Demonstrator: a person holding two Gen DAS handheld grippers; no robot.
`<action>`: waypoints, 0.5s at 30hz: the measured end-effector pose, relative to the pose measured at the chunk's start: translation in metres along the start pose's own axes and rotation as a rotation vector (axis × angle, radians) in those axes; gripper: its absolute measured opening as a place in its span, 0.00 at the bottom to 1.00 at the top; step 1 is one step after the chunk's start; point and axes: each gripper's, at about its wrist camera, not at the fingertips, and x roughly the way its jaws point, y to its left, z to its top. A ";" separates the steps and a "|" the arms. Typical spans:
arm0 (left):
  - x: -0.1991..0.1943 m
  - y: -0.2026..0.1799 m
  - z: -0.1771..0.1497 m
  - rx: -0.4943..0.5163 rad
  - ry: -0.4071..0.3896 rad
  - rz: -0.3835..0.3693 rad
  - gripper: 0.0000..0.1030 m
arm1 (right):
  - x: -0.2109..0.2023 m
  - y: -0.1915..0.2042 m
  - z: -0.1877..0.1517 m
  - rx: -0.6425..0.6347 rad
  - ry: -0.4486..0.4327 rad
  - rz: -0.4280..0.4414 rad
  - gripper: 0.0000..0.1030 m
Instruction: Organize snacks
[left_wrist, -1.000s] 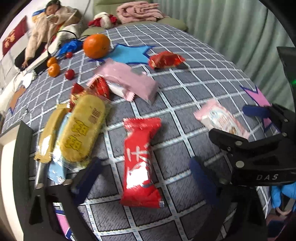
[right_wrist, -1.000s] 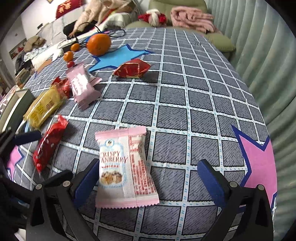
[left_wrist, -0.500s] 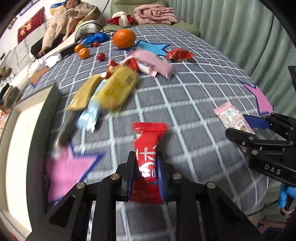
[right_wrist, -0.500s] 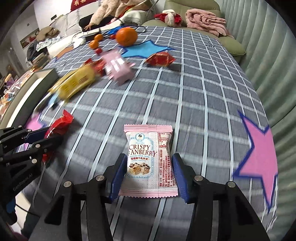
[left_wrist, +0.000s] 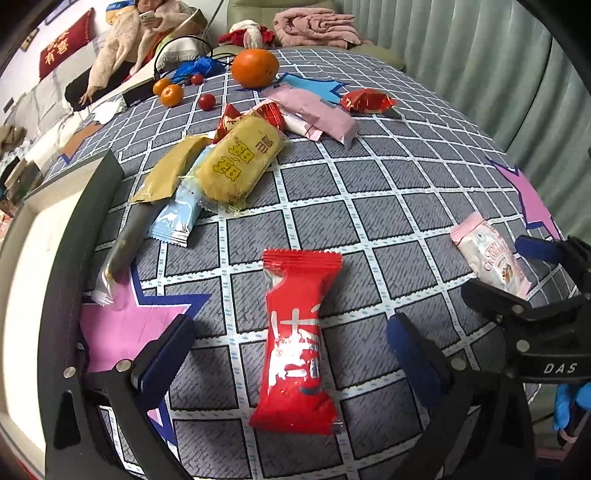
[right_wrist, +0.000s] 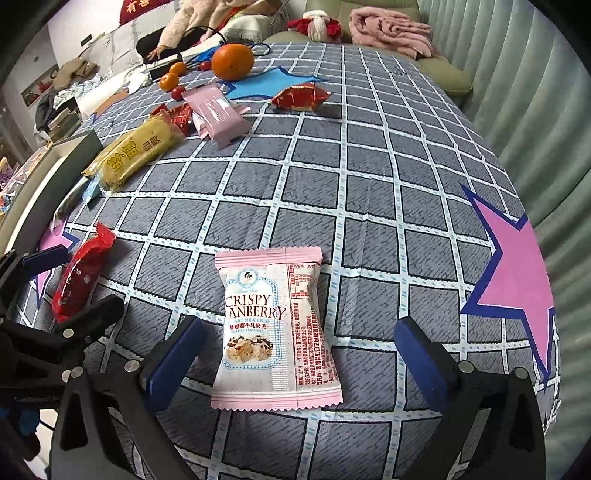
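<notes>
Now both sets of jaws have just sprung wide: the left gripper (left_wrist: 291, 354) straddles the red pack (left_wrist: 295, 343), the right gripper (right_wrist: 295, 354) straddles the pink pack (right_wrist: 275, 328), neither squeezed, both flat on the cloth (right_wrist: 369, 184).

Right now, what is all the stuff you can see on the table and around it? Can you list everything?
red snack packet: 1, red, on the tablecloth between the left gripper's pads, untouched
Crispy Cranberry packet: 1, pink and white, between the right gripper's pads, untouched
yellow cake packet: 1, yellow, in the pile further back
light blue packet: 1, blue, partly under the yellow one
plain pink packet: 1, pink, behind the pile
red foil packet: 1, red, near the blue star
big orange: 1, orange, far end
tray: 1, dark rim, left edge
left gripper: 1, black with blue pads, open
right gripper: 1, black with blue pads, open
</notes>
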 end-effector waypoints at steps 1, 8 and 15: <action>0.000 0.000 0.000 0.000 0.004 0.000 1.00 | -0.001 0.000 -0.001 0.000 -0.007 0.000 1.00; 0.001 -0.001 0.003 -0.001 0.004 0.000 1.00 | -0.003 -0.001 -0.003 0.002 -0.010 -0.001 1.00; 0.000 0.000 0.001 0.001 -0.001 -0.001 1.00 | -0.003 -0.001 -0.003 -0.008 -0.012 0.005 1.00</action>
